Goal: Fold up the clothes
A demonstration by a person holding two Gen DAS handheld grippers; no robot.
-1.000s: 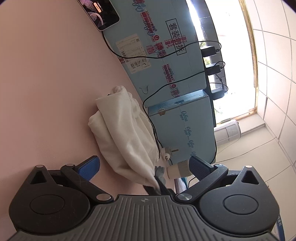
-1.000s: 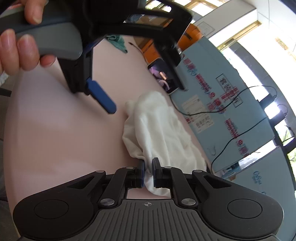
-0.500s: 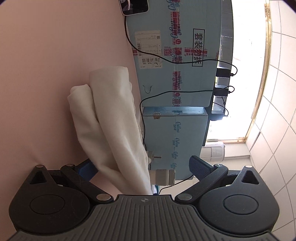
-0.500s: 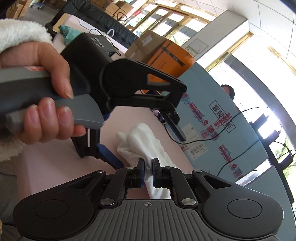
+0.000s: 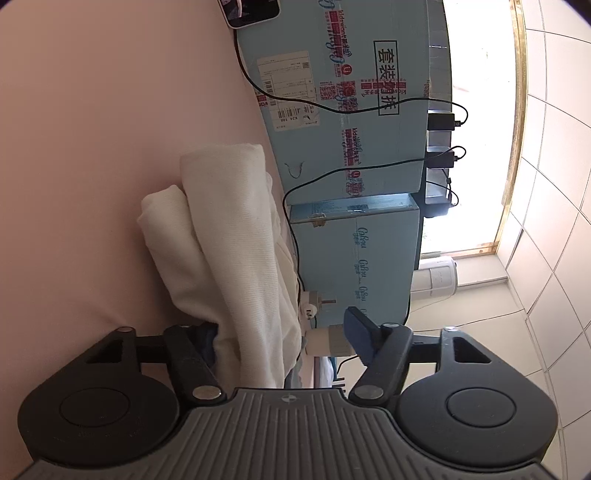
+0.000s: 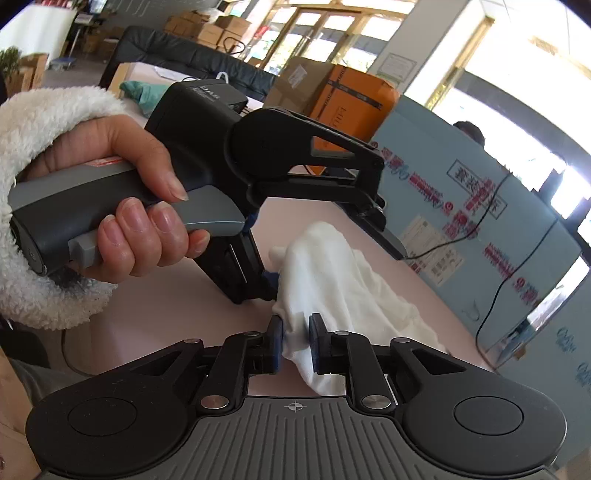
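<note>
A crumpled white garment lies bunched on the pink table. My left gripper straddles the near end of it, and its jaws are closing. The left finger rests against the cloth, while the right fingertip stands clear of it. In the right wrist view the white garment runs from the left gripper down to my right gripper. The right jaws are opening, and a fold of the cloth fills the gap and touches both pads.
A hand in a fleecy white sleeve holds the left gripper's handle. Light blue cartons with black cables line the table's far side. A phone leans there. An orange case stands behind.
The left gripper has come down around the garment's end, and its wide jaws have narrowed. The right jaws have widened from a tight pinch, with the cloth still between them.
</note>
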